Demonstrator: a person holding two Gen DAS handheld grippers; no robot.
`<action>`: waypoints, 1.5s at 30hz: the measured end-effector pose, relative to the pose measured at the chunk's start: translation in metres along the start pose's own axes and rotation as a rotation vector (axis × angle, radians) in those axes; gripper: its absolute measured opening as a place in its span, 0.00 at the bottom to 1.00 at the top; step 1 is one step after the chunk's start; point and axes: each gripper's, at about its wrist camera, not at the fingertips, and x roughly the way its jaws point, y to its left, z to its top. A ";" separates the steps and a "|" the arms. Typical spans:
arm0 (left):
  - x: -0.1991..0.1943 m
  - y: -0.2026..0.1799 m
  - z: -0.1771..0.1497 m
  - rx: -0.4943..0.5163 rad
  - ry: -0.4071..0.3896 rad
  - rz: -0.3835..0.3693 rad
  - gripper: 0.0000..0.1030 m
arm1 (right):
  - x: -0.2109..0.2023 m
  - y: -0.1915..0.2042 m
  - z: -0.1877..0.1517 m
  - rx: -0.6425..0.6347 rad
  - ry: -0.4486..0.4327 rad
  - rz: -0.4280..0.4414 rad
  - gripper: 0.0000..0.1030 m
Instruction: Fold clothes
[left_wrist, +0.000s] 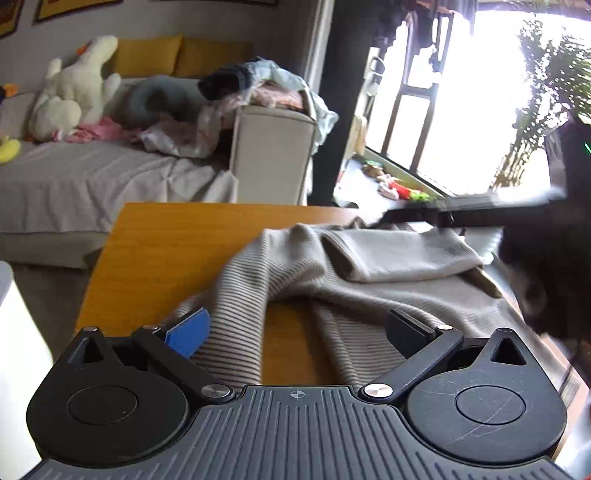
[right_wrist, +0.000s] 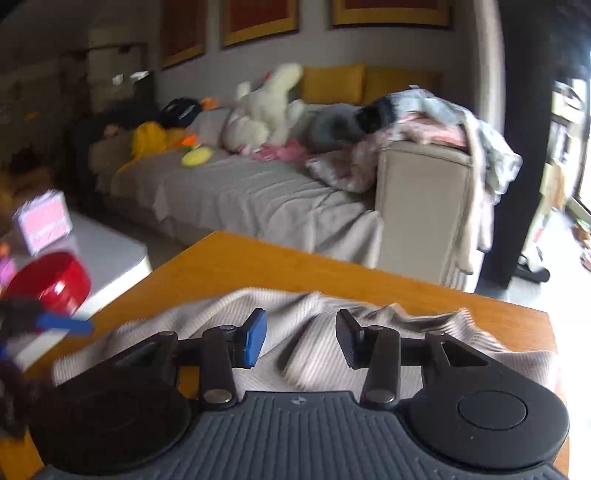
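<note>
A beige ribbed garment (left_wrist: 369, 280) lies rumpled on the orange wooden table (left_wrist: 166, 251), with one part folded over on top at the far right. My left gripper (left_wrist: 295, 332) is wide open just above its near edge, and cloth lies between and under the fingers. In the right wrist view the same garment (right_wrist: 314, 332) lies bunched on the table (right_wrist: 258, 266). My right gripper (right_wrist: 301, 339) is open above the cloth and holds nothing. The right view is blurred by motion.
A grey sofa (left_wrist: 92, 173) with plush toys (left_wrist: 74, 92) and a pile of clothes (left_wrist: 258, 85) stands beyond the table. A bright window (left_wrist: 480, 92) is at the right. A red bowl (right_wrist: 51, 280) sits on a low white table at the left.
</note>
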 end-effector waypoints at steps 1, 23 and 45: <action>-0.004 0.008 0.006 -0.016 -0.009 0.015 1.00 | 0.004 0.017 -0.004 -0.040 0.009 0.032 0.41; -0.010 0.026 0.032 -0.151 -0.063 0.006 1.00 | -0.056 -0.008 0.063 -0.365 -0.313 -0.404 0.04; 0.099 -0.078 0.012 0.026 0.170 -0.167 1.00 | -0.093 -0.205 -0.081 0.384 -0.002 -0.330 0.41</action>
